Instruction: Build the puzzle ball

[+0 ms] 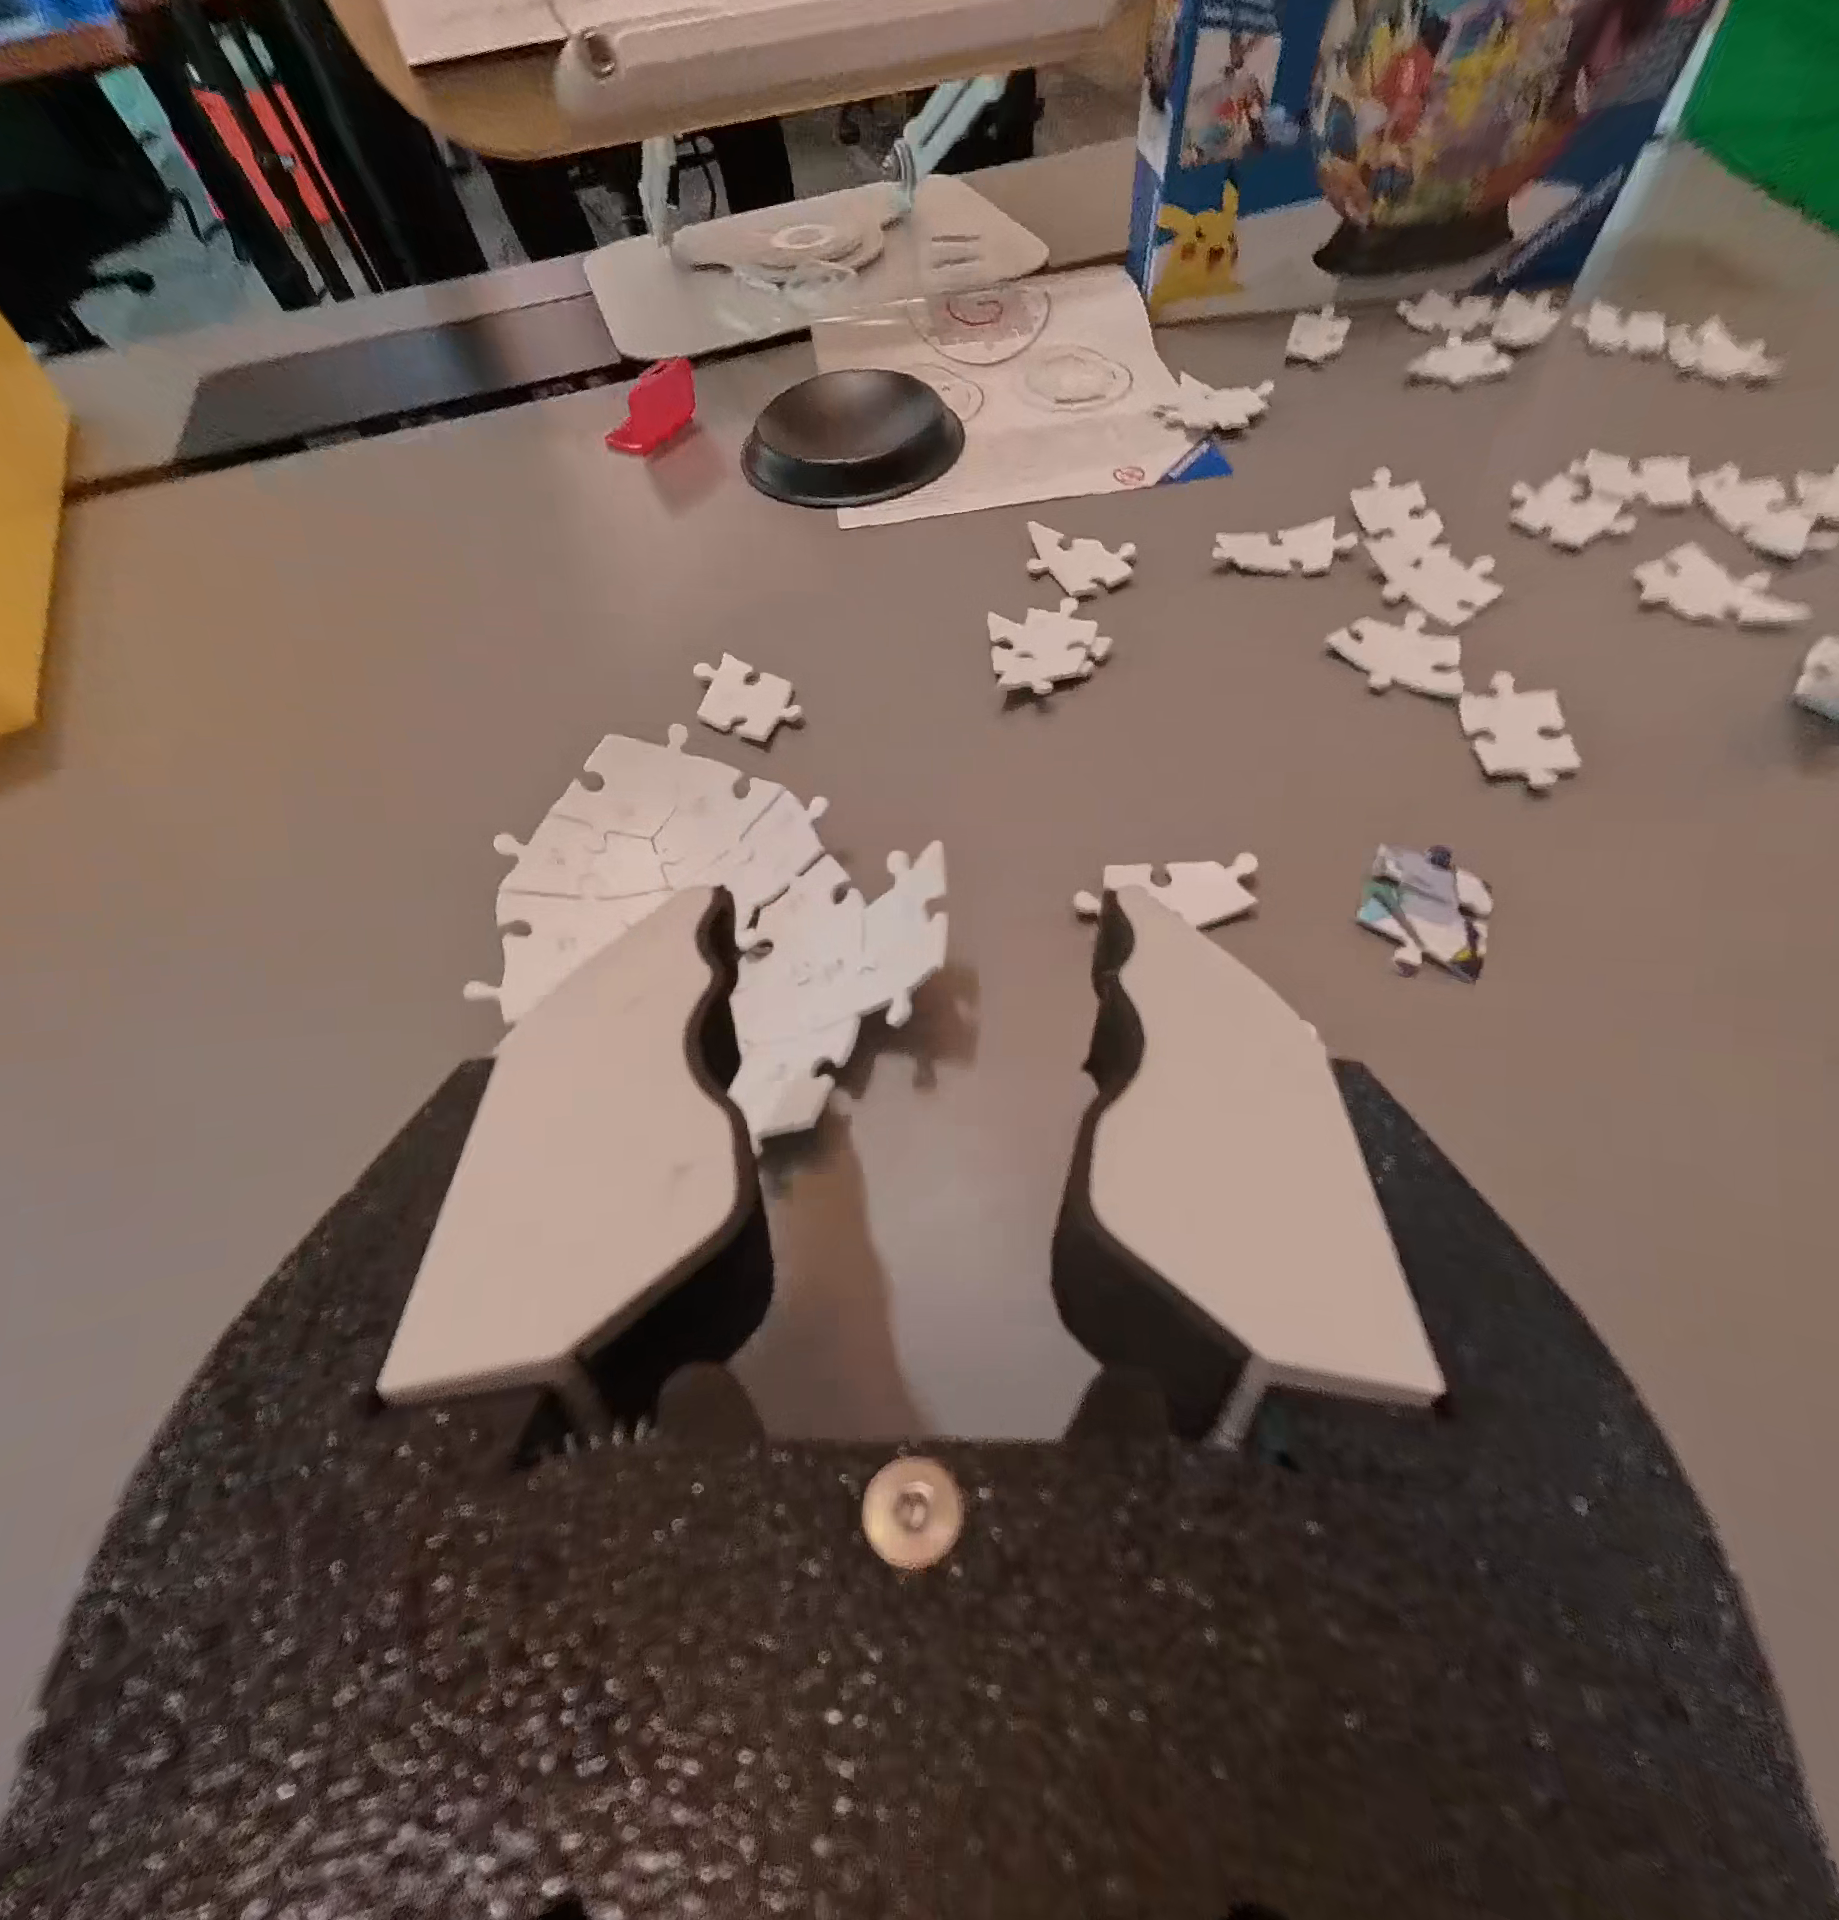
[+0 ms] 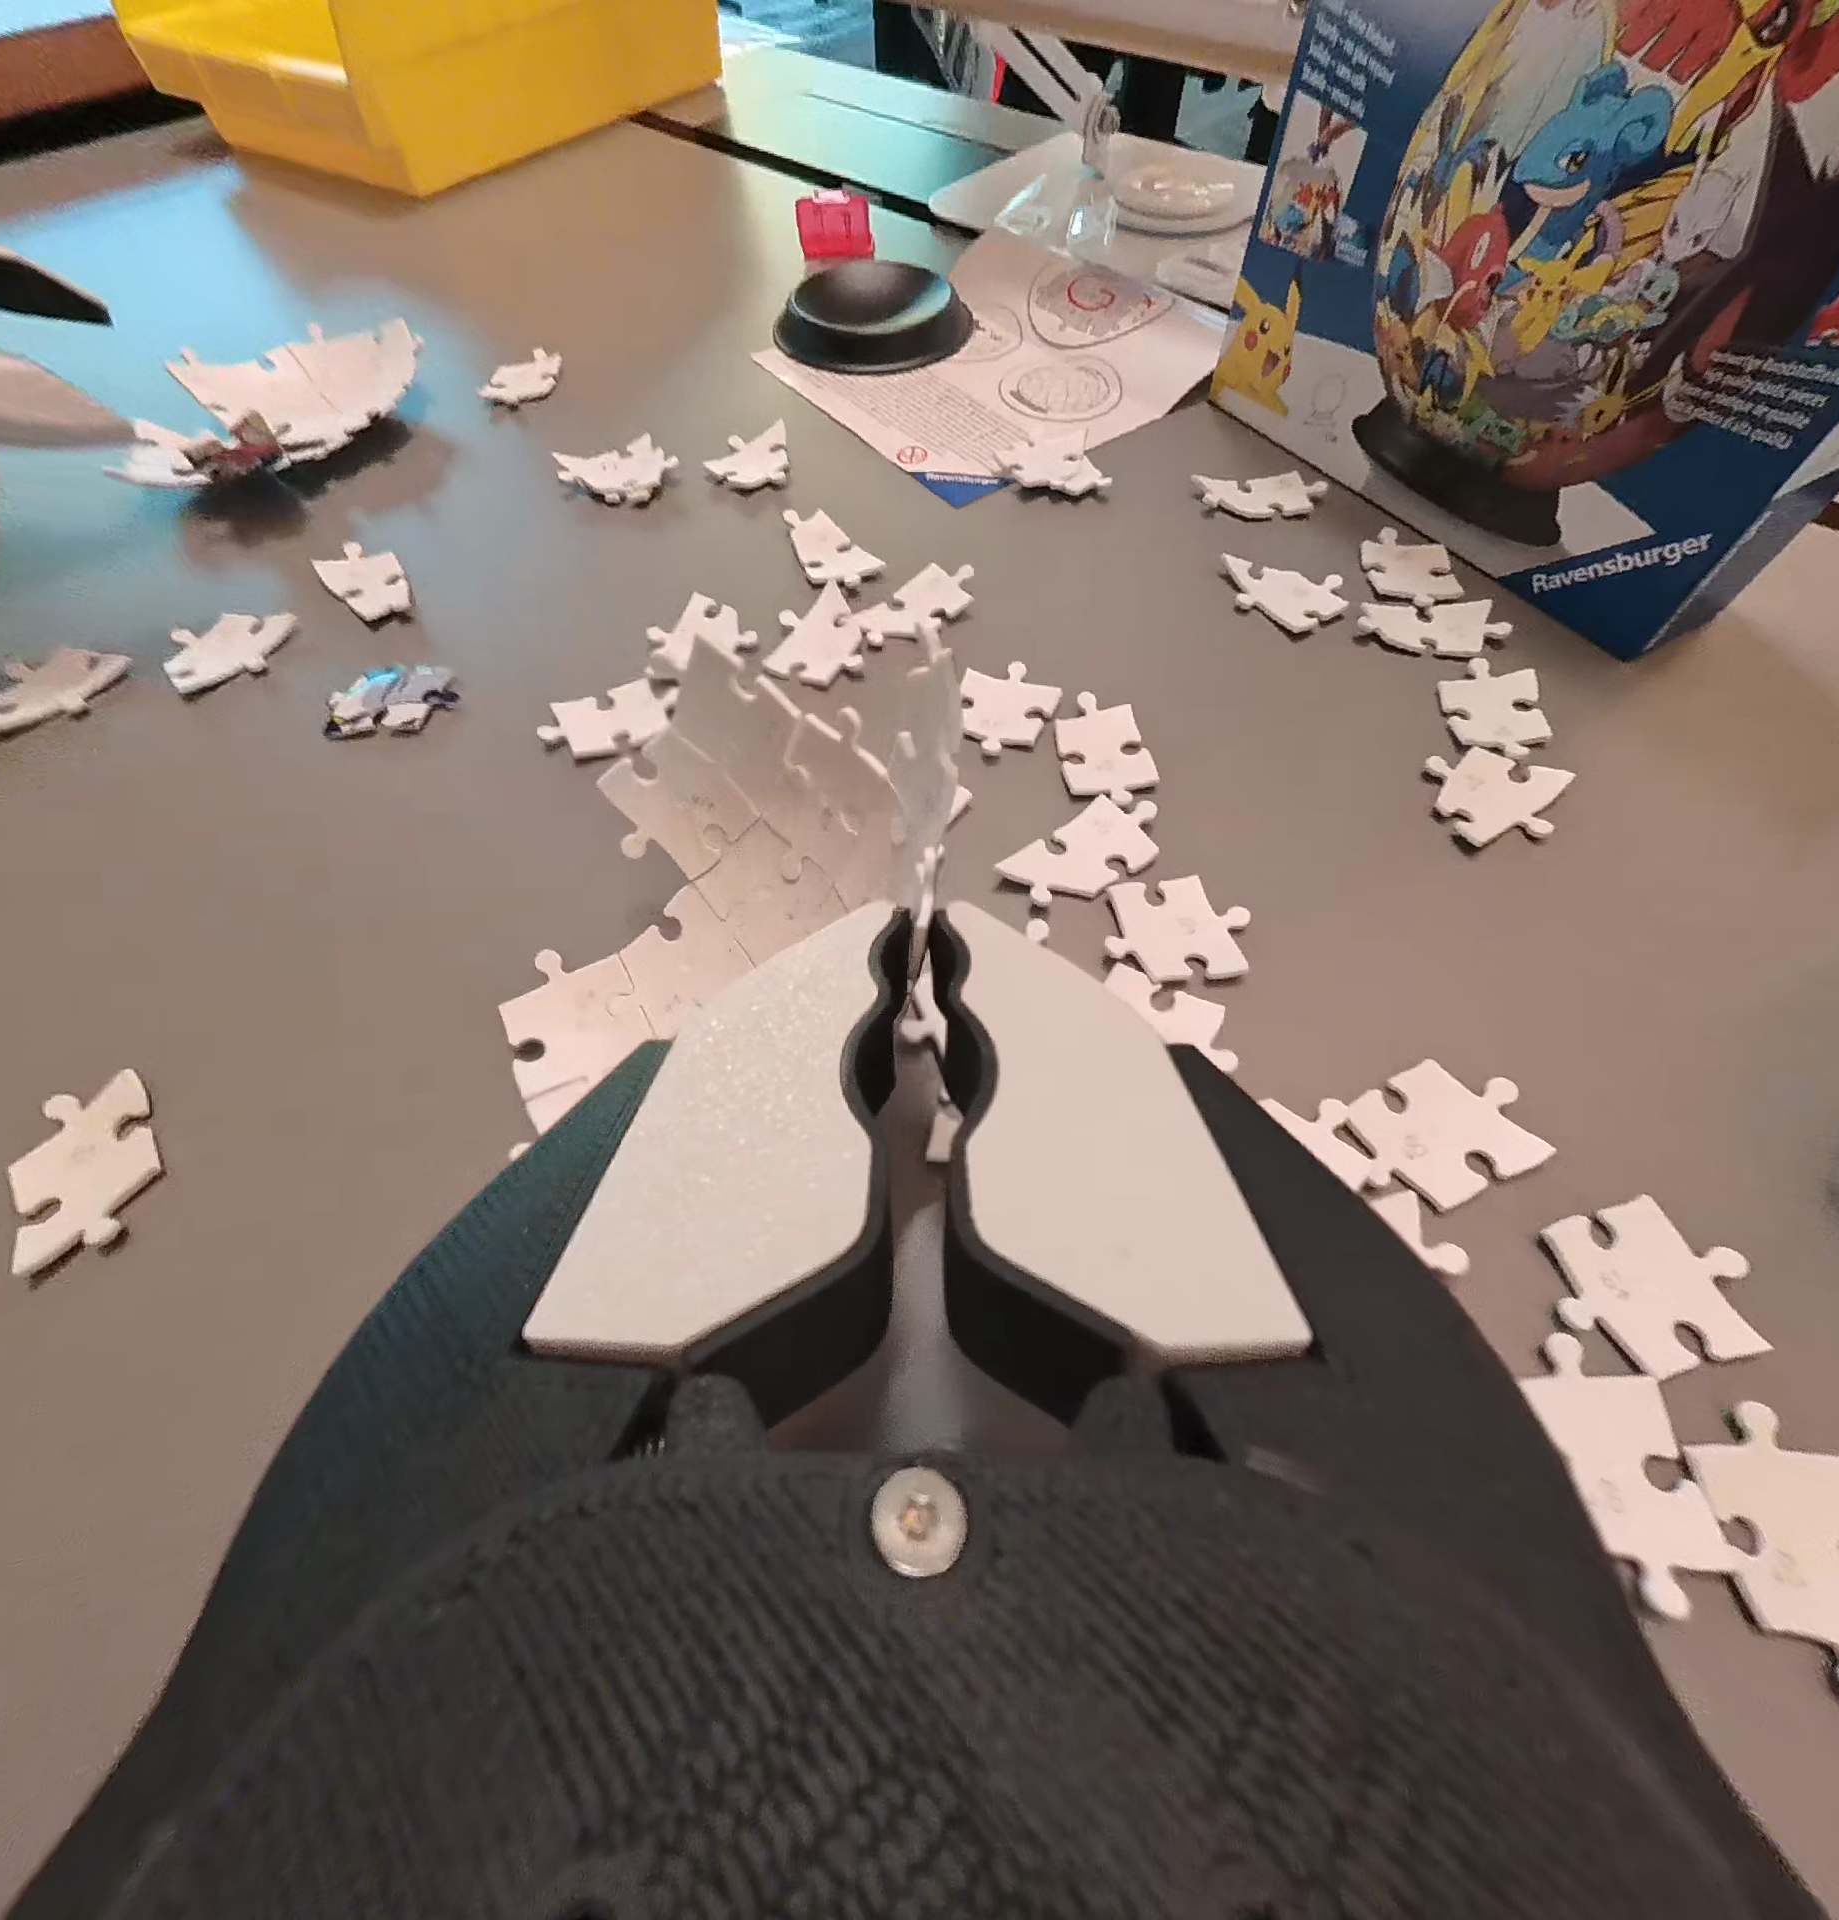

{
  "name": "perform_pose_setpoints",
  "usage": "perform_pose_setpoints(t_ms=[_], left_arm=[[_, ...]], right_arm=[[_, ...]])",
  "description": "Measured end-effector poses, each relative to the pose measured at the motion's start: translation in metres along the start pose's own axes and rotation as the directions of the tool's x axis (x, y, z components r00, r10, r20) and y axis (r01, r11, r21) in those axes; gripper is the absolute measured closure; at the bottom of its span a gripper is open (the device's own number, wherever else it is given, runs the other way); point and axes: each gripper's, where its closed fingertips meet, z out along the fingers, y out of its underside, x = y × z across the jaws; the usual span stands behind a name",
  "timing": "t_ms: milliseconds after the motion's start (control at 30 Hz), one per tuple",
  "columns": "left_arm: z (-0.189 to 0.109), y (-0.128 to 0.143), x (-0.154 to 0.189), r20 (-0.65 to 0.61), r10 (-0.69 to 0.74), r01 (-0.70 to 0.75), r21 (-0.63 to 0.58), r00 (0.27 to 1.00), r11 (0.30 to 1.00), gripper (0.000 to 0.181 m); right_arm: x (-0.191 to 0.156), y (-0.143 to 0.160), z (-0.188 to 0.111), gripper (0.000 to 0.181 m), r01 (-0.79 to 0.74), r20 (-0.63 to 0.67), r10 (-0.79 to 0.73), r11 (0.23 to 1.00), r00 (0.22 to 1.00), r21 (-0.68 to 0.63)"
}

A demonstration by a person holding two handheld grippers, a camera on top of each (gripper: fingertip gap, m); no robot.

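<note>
Right tongs (image 2: 925, 920) clenched on an upright curved puzzle-ball section (image 2: 790, 790); left tongs (image 1: 910, 904) released over a second joined section (image 1: 676, 831), both before the black stand (image 1: 853, 436) on the counter (image 1: 271, 935).

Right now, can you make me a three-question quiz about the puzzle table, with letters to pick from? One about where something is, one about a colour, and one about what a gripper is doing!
1. Where does the black stand sit?
A. Partly on the instruction sheet
B. Inside the yellow bin
C. On top of the puzzle box

2. What colour is the small clip beside the stand?
A. Green
B. Red
C. Purple

3. What is the right gripper doing?
A. Open over bare table
B. Holding the stand
C. Shut on a joined section of white pieces

Answers: 1 A, its edge overlaps the sheet. 2 B, it shows bright red. 3 C, the jaws pinch the section's edge, which stands upright.
</note>
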Motion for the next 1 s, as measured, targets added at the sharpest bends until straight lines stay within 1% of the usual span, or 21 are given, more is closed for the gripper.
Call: perform_pose_setpoints(t_ms=[67,133,167,233,300,367,433,500,567,667,700,767,833,867,933,1000], left_arm=[[0.001,0.001,-0.005,-0.020,-0.068,0.068,-0.008,0.997,0.998,0.118],[0.002,0.001,-0.002,-0.055,-0.120,0.119,-0.019,0.991,0.993,0.122],[0.001,-0.002,0.007,-0.096,-0.140,0.139,-0.018,0.985,0.990,0.128],[0.002,-0.012,0.038,-0.205,-0.148,0.146,-0.025,0.967,0.989,0.136],[0.009,-0.017,0.075,-0.274,-0.111,0.090,-0.087,0.955,0.992,0.138],[0.021,-0.013,0.111,-0.323,-0.006,-0.057,-0.183,0.946,0.981,0.137],[0.037,-0.008,0.133,-0.323,0.112,-0.197,-0.246,0.940,0.949,0.135],[0.054,-0.004,0.149,-0.333,0.159,-0.261,-0.290,0.929,0.921,0.136],[0.069,0.000,0.157,-0.329,0.149,-0.265,-0.345,0.933,0.900,0.136],[0.082,0.009,0.157,-0.308,0.156,-0.282,-0.420,0.938,0.863,0.134],[0.083,0.009,0.158,-0.313,0.147,-0.277,-0.423,0.938,0.863,0.137],[0.082,0.011,0.160,-0.348,0.134,-0.285,-0.430,0.928,0.857,0.151],[0.076,0.014,0.165,-0.428,0.134,-0.327,-0.417,0.894,0.848,0.165],[0.073,0.016,0.166,-0.473,0.151,-0.365,-0.402,0.868,0.840,0.165],[0.061,0.020,0.170,-0.601,0.191,-0.471,-0.351,0.776,0.810,0.165],[0.047,0.026,0.173,-0.717,0.234,-0.574,-0.274,0.657,0.771,0.165]], right_arm=[[0.001,0.001,-0.002,0.178,-0.011,0.004,0.011,1.000,1.000,0.002],[0.002,0.001,-0.004,0.178,-0.025,0.006,0.025,1.000,1.000,0.005],[0.003,0.002,-0.004,0.178,-0.030,0.005,0.030,1.000,1.000,0.001],[0.005,0.003,-0.004,0.178,-0.036,0.002,0.036,0.999,0.999,-0.004],[0.005,0.003,-0.004,0.177,-0.041,-0.003,0.041,0.999,0.999,-0.010],[0.005,0.004,-0.003,0.177,-0.045,-0.005,0.045,0.999,0.999,-0.014],[0.004,0.003,-0.003,0.177,-0.040,-0.003,0.040,0.999,0.999,-0.013],[0.004,0.003,-0.002,0.177,-0.036,-0.008,0.036,0.999,0.999,-0.014],[0.004,0.003,-0.002,0.177,-0.036,-0.006,0.036,0.999,0.999,-0.010],[0.003,0.002,-0.002,0.178,-0.035,-0.003,0.035,0.999,0.999,-0.010],[0.003,0.002,-0.002,0.178,-0.035,-0.001,0.034,0.999,0.999,-0.009],[0.003,0.002,-0.002,0.178,-0.037,0.002,0.037,0.999,0.999,-0.007],[0.003,0.002,-0.002,0.177,-0.041,0.006,0.041,0.999,0.999,-0.008],[0.003,0.002,-0.002,0.177,-0.041,0.008,0.041,0.999,0.999,-0.009],[0.002,0.003,-0.002,0.177,-0.039,0.009,0.039,0.999,0.999,-0.010],[0.000,0.003,-0.001,0.178,-0.034,0.018,0.035,0.999,0.999,-0.016]])
